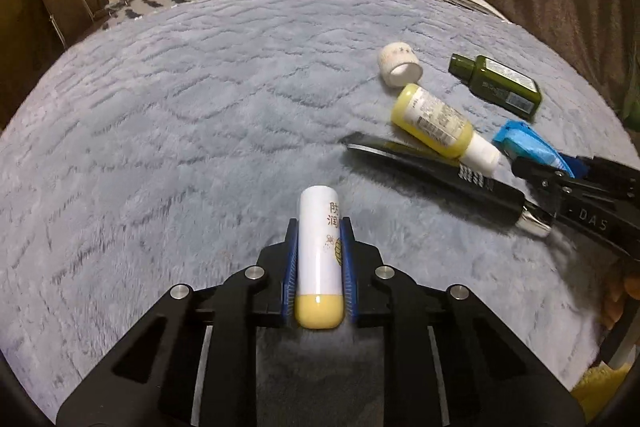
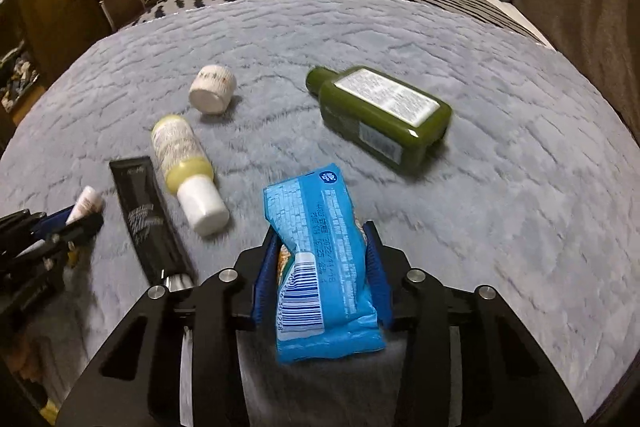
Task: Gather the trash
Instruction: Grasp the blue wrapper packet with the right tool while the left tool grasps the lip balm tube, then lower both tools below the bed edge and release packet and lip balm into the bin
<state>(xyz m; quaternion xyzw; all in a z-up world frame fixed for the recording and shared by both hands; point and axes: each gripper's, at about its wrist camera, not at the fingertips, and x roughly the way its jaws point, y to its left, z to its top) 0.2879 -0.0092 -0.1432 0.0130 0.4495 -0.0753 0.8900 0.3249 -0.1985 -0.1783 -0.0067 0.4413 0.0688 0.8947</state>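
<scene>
Already both are loaded: left hand-held gripper (image 1: 319,259) clamps the white-and-yellow tube (image 1: 319,259) lengthwise, right hand-held gripper (image 2: 322,263) grips the blue packet (image 2: 320,267); green bottle (image 2: 380,115) lies upper right, nearer the right.

The left gripper (image 1: 319,239) is clamping a white stick (image 1: 319,251) between its blue pads (image 1: 290,267). The right gripper (image 2: 322,247) is squeezing a blue packet (image 2: 320,267), seemingly just above the surface.

jar (image 2: 212,89) behind bottle (image 2: 186,167); tube (image 2: 146,219) left of it, flask (image 2: 380,117) right.
</scene>
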